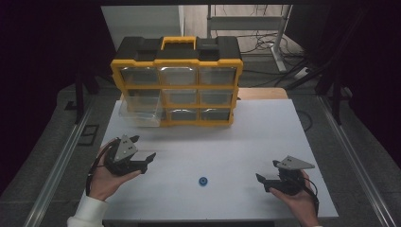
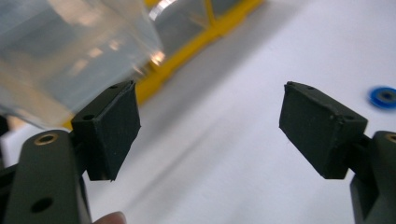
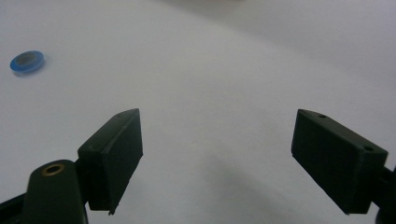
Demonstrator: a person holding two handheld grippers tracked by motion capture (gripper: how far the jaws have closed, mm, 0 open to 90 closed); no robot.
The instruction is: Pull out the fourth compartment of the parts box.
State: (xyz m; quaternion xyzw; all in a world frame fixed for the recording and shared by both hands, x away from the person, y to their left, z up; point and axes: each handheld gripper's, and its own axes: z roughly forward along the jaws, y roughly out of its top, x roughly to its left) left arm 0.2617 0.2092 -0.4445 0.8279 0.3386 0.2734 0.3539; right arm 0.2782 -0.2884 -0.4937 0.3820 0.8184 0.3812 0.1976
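From the high view, a white table (image 1: 265, 142) carries a yellow and black organizer (image 1: 177, 80) at its far edge, with one clear drawer (image 1: 139, 112) pulled partly out at the organizer's lower left corner. A small blue ring (image 1: 203, 181) lies on the surface near the front edge, about midway between the two hands. The left gripper (image 1: 143, 147) sits near the left edge, in front of the pulled drawer, jaws spread and nothing between them. The right gripper (image 1: 267, 171) rests near the front right corner, jaws also spread and empty, pointing toward the ring.

In the left gripper view, the left gripper (image 2: 210, 123) has its pads wide apart over bare table; the drawer (image 2: 70, 56) looms just beyond the left pad, and the ring (image 2: 384, 97) shows at the right edge.

In the right gripper view, the right gripper (image 3: 217, 158) stands open over bare table, with the ring (image 3: 27, 62) well off to the upper left.

The step in hand looks like picking up the ring for the open drawer. To do it well, the nearer gripper should come down over the ring with the jaws straddling it, pads low to the surface, and close gently so the flat ring does not skid away.
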